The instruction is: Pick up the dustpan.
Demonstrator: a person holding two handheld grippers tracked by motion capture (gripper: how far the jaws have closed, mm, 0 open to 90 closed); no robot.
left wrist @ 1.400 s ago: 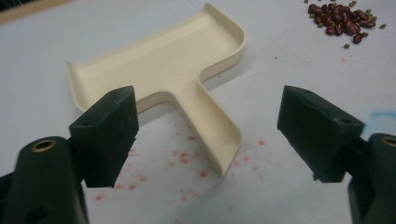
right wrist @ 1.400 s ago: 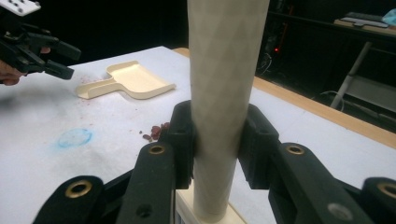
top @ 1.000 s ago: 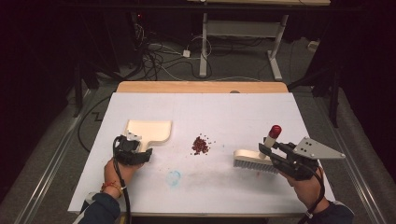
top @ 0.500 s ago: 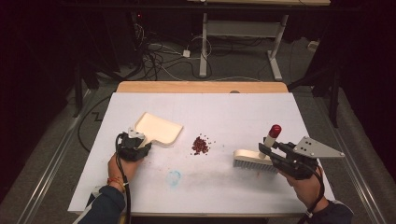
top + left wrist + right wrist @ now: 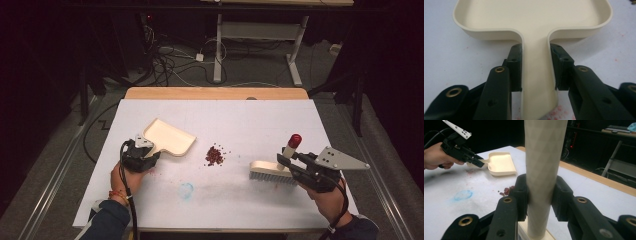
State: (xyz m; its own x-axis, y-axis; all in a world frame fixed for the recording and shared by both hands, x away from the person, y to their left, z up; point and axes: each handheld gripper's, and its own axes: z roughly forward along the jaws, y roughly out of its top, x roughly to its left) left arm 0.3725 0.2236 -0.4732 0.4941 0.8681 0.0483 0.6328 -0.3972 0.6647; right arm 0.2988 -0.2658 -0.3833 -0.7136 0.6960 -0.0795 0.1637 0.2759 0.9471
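While my left gripper [image 5: 150,150] clamped the dustpan [image 5: 170,138] handle and my right gripper [image 5: 292,161] gripped the brush [image 5: 272,169], the red crumbs [image 5: 215,155] lay unswept on the table [image 5: 260,120] between them; sweeping looked not yet begun.

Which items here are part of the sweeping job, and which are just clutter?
In the job:
- dustpan, its handle clamped in the left hand-held gripper
- brush, its handle clamped in the right hand-held gripper
- pile of red bits between them

Just lying about:
- blue smudge on the table sheet
- cables on the floor
- desk frame behind the table
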